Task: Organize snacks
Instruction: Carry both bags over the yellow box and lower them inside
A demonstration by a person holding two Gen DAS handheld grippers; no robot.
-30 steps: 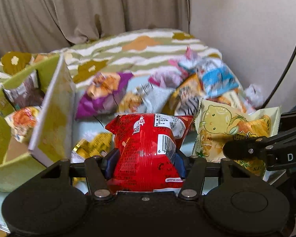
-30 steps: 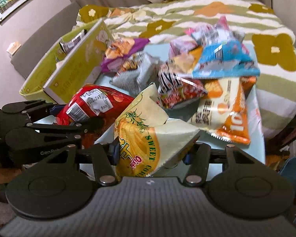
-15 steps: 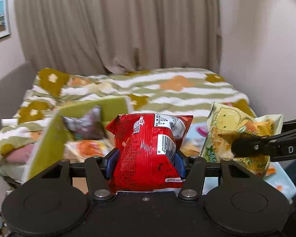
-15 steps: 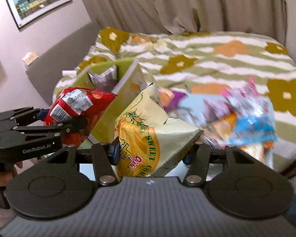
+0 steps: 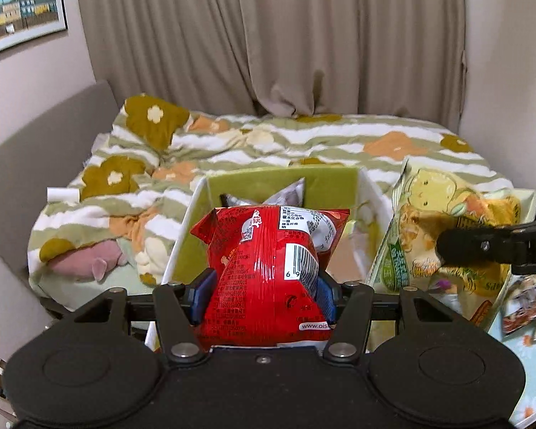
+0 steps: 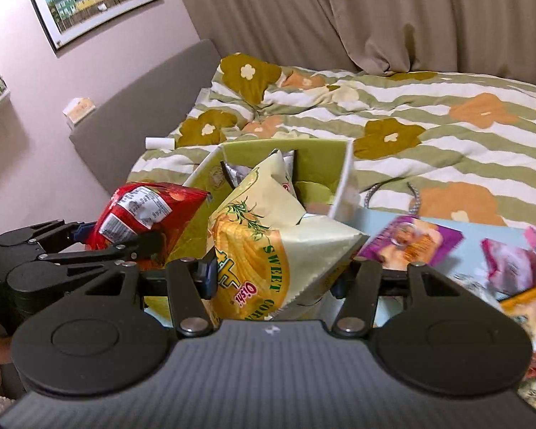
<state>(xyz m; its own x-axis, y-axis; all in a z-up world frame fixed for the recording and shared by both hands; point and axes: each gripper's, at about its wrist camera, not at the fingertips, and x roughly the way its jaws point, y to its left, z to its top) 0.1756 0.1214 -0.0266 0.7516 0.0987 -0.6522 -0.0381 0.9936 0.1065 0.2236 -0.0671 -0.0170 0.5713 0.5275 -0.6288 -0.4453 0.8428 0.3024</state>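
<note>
My left gripper [image 5: 264, 295] is shut on a red snack bag [image 5: 268, 271], held upright in front of an open green box [image 5: 321, 178] with a silver packet inside. My right gripper [image 6: 273, 280] is shut on a yellow sweet corn bag [image 6: 268, 246], held just in front of the same green box [image 6: 314, 157]. The yellow bag [image 5: 446, 228] shows at the right of the left wrist view with the right gripper's finger across it. The red bag [image 6: 143, 211] and left gripper show at the left of the right wrist view.
Several loose snack bags [image 6: 411, 239] lie on a light blue surface [image 6: 500, 236] to the right. Behind the box is a bed with a striped floral blanket [image 5: 268, 143], a grey headboard [image 5: 35, 143] at the left and curtains behind.
Both grippers swung left with their bags, away from the snack pile. The green box moved from the left edge to straight ahead in both views.
</note>
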